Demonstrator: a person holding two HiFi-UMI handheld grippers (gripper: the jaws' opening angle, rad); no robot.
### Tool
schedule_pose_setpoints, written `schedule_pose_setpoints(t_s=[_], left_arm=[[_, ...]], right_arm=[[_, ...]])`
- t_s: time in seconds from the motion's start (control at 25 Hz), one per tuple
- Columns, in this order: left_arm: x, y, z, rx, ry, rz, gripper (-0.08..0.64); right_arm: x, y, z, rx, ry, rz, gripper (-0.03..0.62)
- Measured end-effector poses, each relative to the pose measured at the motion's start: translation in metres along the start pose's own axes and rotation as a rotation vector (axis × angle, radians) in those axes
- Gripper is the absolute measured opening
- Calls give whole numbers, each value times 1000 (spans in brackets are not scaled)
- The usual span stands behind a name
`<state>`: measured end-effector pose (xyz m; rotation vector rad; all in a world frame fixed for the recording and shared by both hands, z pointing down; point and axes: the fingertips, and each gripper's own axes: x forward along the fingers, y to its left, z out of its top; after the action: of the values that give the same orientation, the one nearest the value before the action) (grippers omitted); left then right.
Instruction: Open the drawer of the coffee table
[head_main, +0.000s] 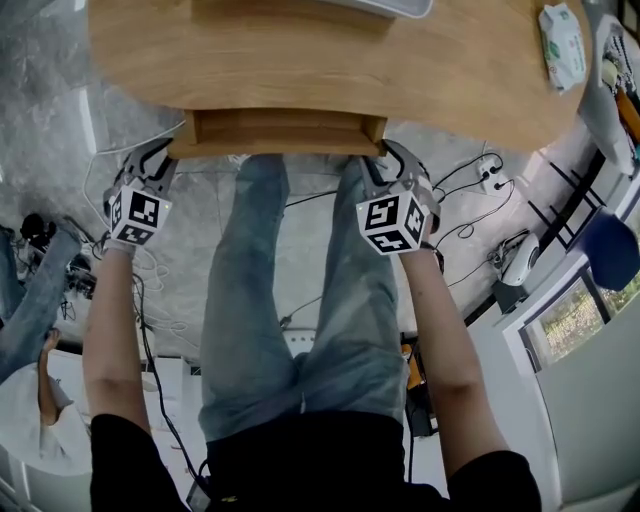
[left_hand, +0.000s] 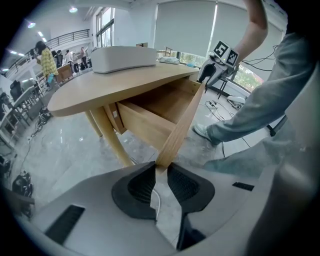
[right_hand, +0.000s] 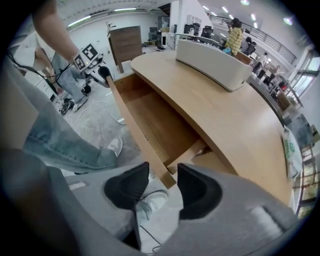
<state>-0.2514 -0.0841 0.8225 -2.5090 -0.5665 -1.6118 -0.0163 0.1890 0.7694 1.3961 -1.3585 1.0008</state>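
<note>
Head view, drawer: the drawer (head_main: 275, 130) is partly out. Behind the drawer front (head_main: 275, 150), a strip of the box shows before the desk (head_main: 300, 50) covers it.
Head view, tongs: the left tongs (head_main: 165, 155) sit at the drawer front's left end and the right tongs (head_main: 390, 160) at its right end. Both point steeply down.
Left gripper view, grip: the jaws are nearly together, with the pads pinching the drawer front (left_hand: 182, 130) at its end.
Right gripper view, grip: the jaws are apart, astride the other end of the drawer front (right_hand: 132, 125). A sliver of floor (right_hand: 100, 120) shows beside one pad, so this end looks unpinched.
Procedure: pinch the right end of the drawer front before pulling. Draw both ends outward together, level and square to the drawer front.
Caution: a one-sided pull would probably skew the drawer and bind it. A shallow pinch on the thin edge may slip off.
</note>
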Motion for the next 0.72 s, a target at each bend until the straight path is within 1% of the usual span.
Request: schedule_pose_setpoints(t_s=[0.2, 0.36, 0.44, 0.48, 0.6, 0.72], left_arm=[[-1, 0, 0, -7, 1, 8, 84], [1, -1, 2, -25, -6, 18, 86], [1, -1, 2, -41, -11, 24, 86], [1, 0, 2, -50, -14, 28, 86], [1, 0, -1, -77, -19, 46, 86], [1, 0, -2, -97, -21, 62, 86]], right_arm=[[-2, 11, 15, -213, 13, 3, 176], [9, 27, 27, -381, 50, 58, 164], [15, 34, 28, -451, 88, 82, 106], [17, 37, 28, -485, 104, 83, 89], [19, 42, 28, -564, 130, 68, 75], [19, 44, 28, -591, 142, 71, 71]])
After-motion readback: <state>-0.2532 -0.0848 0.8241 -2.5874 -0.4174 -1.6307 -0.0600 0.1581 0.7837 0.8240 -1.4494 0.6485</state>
